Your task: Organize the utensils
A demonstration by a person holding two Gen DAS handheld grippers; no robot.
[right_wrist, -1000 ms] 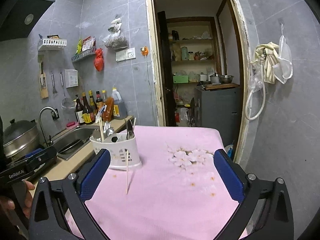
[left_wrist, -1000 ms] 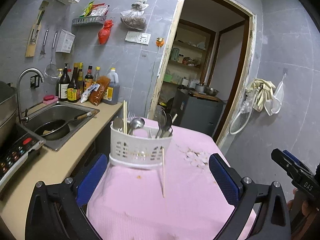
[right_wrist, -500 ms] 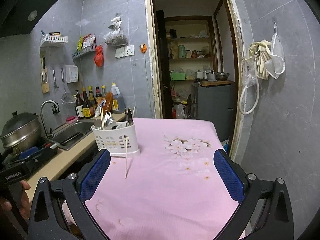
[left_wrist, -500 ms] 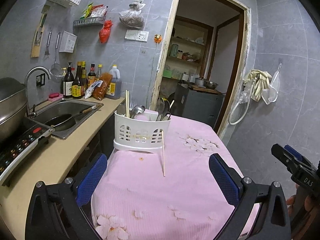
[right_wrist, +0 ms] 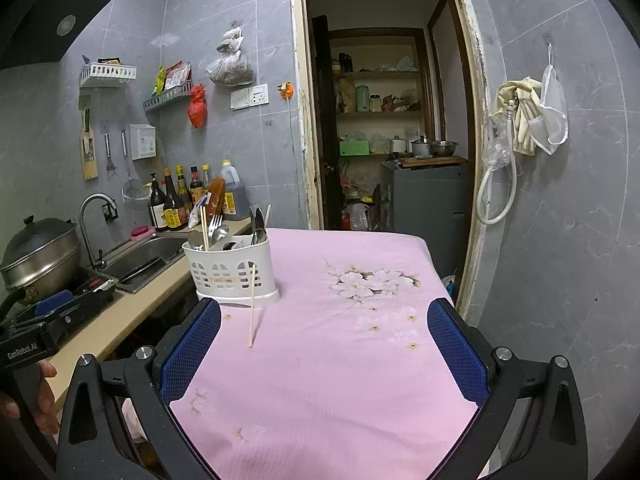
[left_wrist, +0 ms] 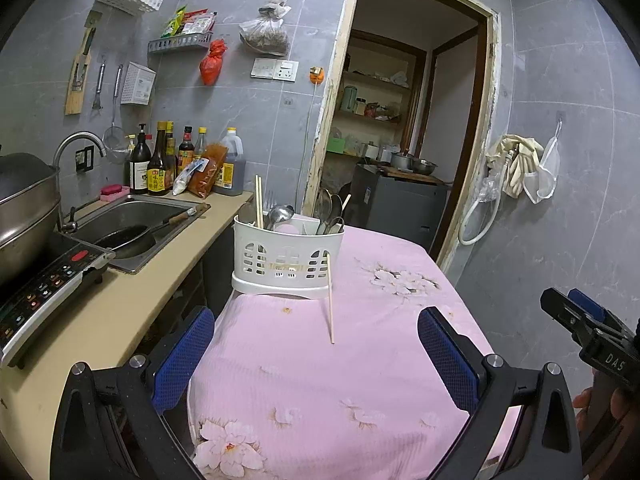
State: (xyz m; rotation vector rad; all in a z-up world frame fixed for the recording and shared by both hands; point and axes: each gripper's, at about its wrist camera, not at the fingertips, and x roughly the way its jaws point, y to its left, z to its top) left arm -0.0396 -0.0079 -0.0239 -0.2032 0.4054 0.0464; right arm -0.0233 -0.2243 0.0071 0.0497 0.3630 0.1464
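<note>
Left wrist view: white caddy holds spoons and chopsticks.

Both cameras look forward along their own fingers, from above the near end of the pink-clothed bench, toward the doorway. The left view sits nearer the sink side, the right one further right. Both share the white utensil caddy and the leaning chopstick, neither close.
</note>
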